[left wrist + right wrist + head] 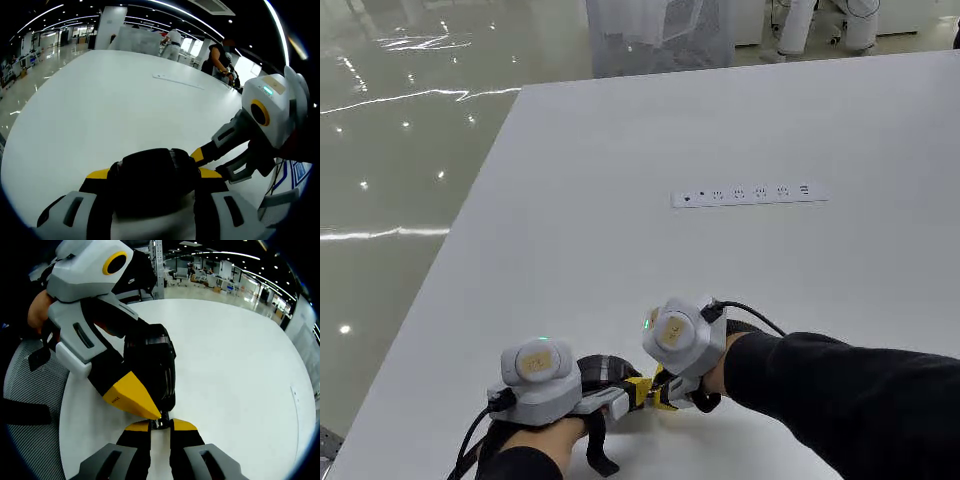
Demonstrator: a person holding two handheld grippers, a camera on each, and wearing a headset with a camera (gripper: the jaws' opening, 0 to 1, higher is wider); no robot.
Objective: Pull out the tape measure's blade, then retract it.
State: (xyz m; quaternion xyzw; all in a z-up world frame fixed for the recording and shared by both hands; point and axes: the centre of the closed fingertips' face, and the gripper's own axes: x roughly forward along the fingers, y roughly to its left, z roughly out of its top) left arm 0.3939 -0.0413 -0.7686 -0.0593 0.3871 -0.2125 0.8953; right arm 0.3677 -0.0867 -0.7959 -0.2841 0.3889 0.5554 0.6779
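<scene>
A black tape measure (pixel 603 370) lies near the table's front edge, and my left gripper (pixel 625 396) is shut on its case. In the left gripper view the case (pixel 150 177) sits between the yellow-tipped fingers (pixel 98 174). My right gripper (pixel 662 393) meets it from the right, and its yellow fingertips (pixel 183 425) are shut on the small metal hook of the blade (pixel 161 423) right at the case's mouth. Almost no blade shows outside the case (pixel 150 365). The right gripper (pixel 200 156) also enters the left gripper view from the right.
The white table (pixel 620 200) stretches away in front of me, its left edge dropping to a glossy floor (pixel 390 150). A white power strip (pixel 748 193) lies at mid-table. A mesh chair (pixel 30 405) stands by the table's near side. People stand far behind.
</scene>
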